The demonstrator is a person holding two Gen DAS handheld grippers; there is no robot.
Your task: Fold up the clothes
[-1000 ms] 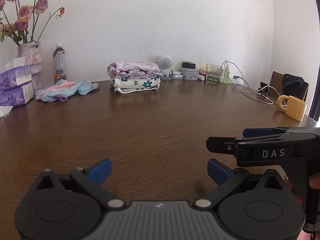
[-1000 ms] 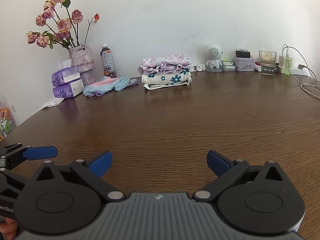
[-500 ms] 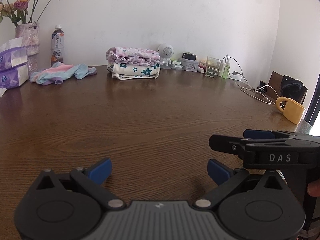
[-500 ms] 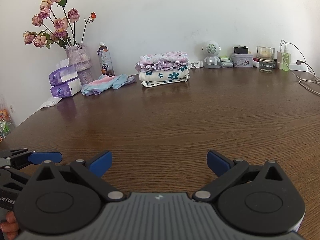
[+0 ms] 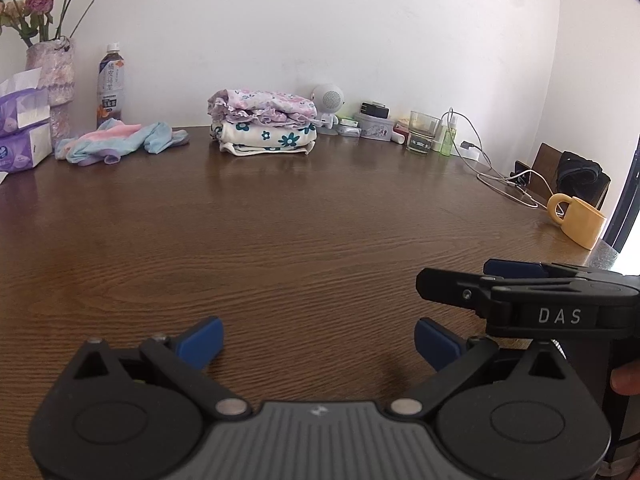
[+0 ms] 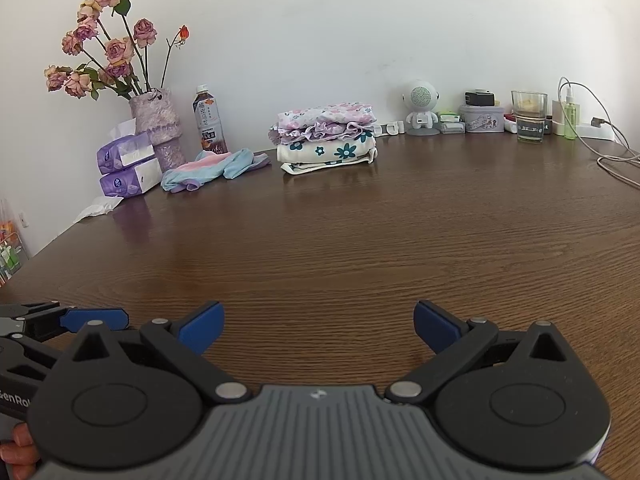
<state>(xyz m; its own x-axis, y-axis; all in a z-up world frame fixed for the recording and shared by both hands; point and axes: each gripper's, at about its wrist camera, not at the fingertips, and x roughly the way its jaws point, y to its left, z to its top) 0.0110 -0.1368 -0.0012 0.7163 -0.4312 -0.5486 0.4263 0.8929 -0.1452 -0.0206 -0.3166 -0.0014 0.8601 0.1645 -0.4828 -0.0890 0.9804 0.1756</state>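
Two folded floral garments [image 6: 326, 138] stacked neatly, pastel unfolded garment [image 6: 212, 169] crumpled beside, both hand-held grippers [image 5: 316, 346] [image 6: 318, 330] spread wide, empty.

A dark brown wood-grain worktop [image 6: 360, 248] carries, along its far edge, a stack of folded floral clothes [image 6: 326, 142], a crumpled pastel pink-and-blue garment [image 6: 212, 170], purple tissue packs [image 6: 126, 168], a brown drink bottle [image 6: 208, 120], a clear glass [image 6: 529, 116] and a yellow mug [image 5: 578, 220].

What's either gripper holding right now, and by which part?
Nothing. The left gripper and the right gripper are both open above the bare table; the unfolded pastel garment lies untouched at the far side.
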